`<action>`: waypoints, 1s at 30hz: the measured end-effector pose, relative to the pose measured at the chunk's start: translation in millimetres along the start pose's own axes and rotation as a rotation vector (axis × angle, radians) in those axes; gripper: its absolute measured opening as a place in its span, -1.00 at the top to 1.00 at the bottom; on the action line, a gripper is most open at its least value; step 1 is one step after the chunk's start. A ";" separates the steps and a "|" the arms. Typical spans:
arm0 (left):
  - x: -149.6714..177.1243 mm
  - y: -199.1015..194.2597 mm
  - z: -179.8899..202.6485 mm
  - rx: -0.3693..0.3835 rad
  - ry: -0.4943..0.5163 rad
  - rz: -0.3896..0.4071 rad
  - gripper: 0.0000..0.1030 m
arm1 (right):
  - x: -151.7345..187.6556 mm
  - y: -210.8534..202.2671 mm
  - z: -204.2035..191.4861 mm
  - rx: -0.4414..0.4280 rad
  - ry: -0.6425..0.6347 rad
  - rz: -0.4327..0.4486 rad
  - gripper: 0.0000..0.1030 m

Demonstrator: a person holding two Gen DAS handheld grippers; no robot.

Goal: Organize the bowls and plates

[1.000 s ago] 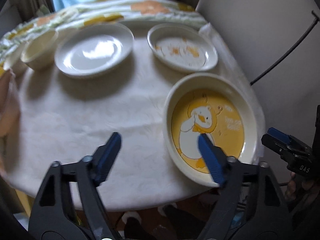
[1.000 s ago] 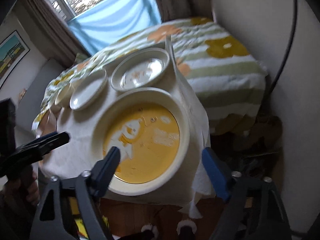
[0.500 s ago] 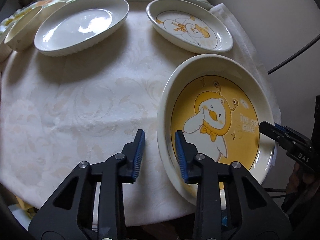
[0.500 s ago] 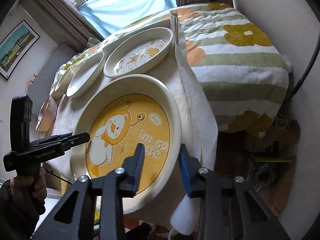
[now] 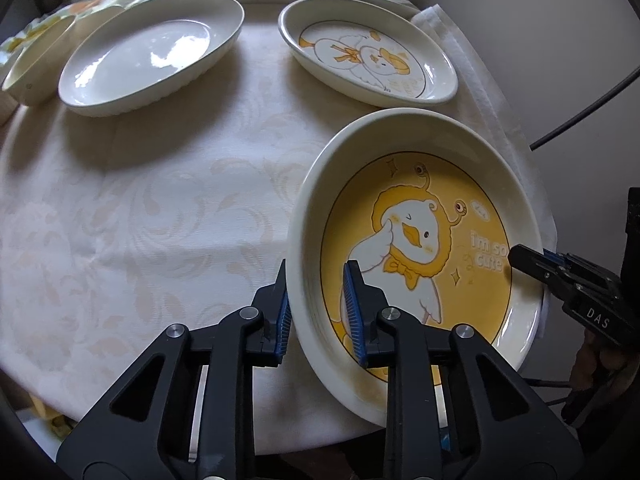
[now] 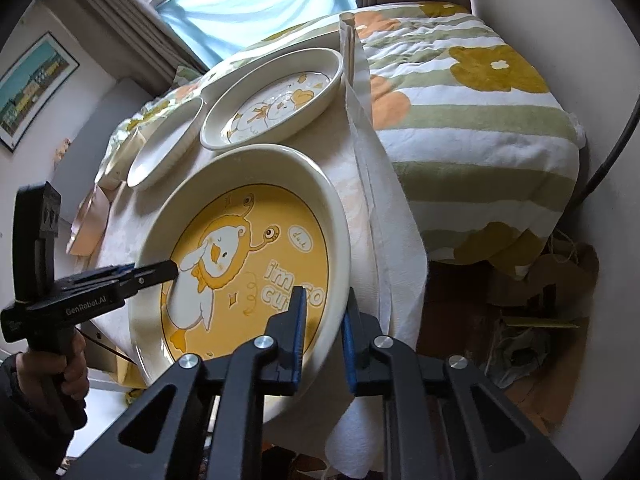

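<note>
Yellow duck plate (image 5: 420,240) — largest dish, at the table's (image 5: 160,220) near right edge, on a cream patterned cloth. Left gripper (image 5: 316,308) has just closed its jaws on the plate's left rim, 1 pad inside, 1 outside. Right gripper (image 6: 322,332) has likewise just closed, clamped on the opposite rim. Beyond: 1 smaller duck plate (image 5: 368,56), 1 plain white plate (image 5: 152,52) — well apart. Small bowl (image 5: 36,68) at far left.
</note>
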State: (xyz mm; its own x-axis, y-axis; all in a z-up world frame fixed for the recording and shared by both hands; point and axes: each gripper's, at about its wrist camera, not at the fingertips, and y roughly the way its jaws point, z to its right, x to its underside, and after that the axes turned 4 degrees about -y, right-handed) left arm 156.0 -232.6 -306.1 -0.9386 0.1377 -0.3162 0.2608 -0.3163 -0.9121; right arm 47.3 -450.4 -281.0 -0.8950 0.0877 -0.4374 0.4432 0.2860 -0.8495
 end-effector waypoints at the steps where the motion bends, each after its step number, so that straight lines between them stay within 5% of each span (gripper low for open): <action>1: 0.1 0.1 0.7 -0.005 0.002 0.001 0.58 | 0.0 0.1 -1.3 0.003 -0.008 0.000 0.70; 15: 7.5 -32.1 -11.5 -0.016 0.001 0.084 0.58 | -0.9 -15.5 -26.6 0.005 -0.104 0.062 0.70; 30: 11.5 -145.3 -126.6 -0.046 -0.037 0.183 0.58 | -36.9 -27.8 -160.7 -0.029 -0.167 0.140 0.70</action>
State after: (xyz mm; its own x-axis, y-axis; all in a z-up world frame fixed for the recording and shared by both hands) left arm 135.9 -66.2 -210.3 -0.8818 0.0471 -0.4692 0.4375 -0.2895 -0.8513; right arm 59.9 -308.3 -193.9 -0.8032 -0.0300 -0.5949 0.5585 0.3093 -0.7697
